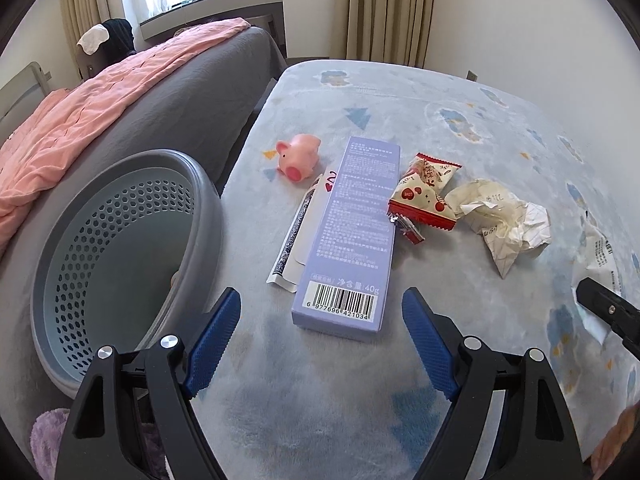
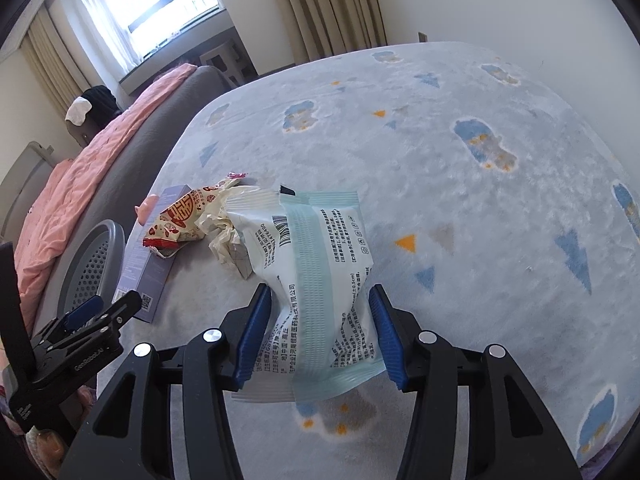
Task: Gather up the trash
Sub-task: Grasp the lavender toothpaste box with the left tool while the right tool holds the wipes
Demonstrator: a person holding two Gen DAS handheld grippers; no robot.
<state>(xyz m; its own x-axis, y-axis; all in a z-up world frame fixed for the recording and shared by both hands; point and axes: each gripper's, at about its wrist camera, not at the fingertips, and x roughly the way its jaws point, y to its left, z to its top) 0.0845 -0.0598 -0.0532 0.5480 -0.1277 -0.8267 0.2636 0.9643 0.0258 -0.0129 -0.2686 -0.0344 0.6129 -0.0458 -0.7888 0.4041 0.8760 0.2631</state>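
Note:
My left gripper (image 1: 322, 308) stands open just short of the barcode end of a long purple box (image 1: 348, 232) lying flat on the pale blue blanket. Nothing is between its blue pads. Right of the box lie a red and white snack wrapper (image 1: 424, 196) and a crumpled paper ball (image 1: 504, 220). My right gripper (image 2: 320, 300) is shut on a white and green plastic packet (image 2: 316, 264), which is pinched at its waist and held slightly off the blanket. The wrapper (image 2: 180, 220) and the paper (image 2: 228, 236) lie just behind it.
A grey perforated basket (image 1: 120, 240) sits at the blanket's left edge, beside a grey bed with a pink cover (image 1: 80, 120). A pink pig toy (image 1: 298, 156) and a flat white card sleeve (image 1: 300, 232) lie left of the box. Window and curtains stand behind.

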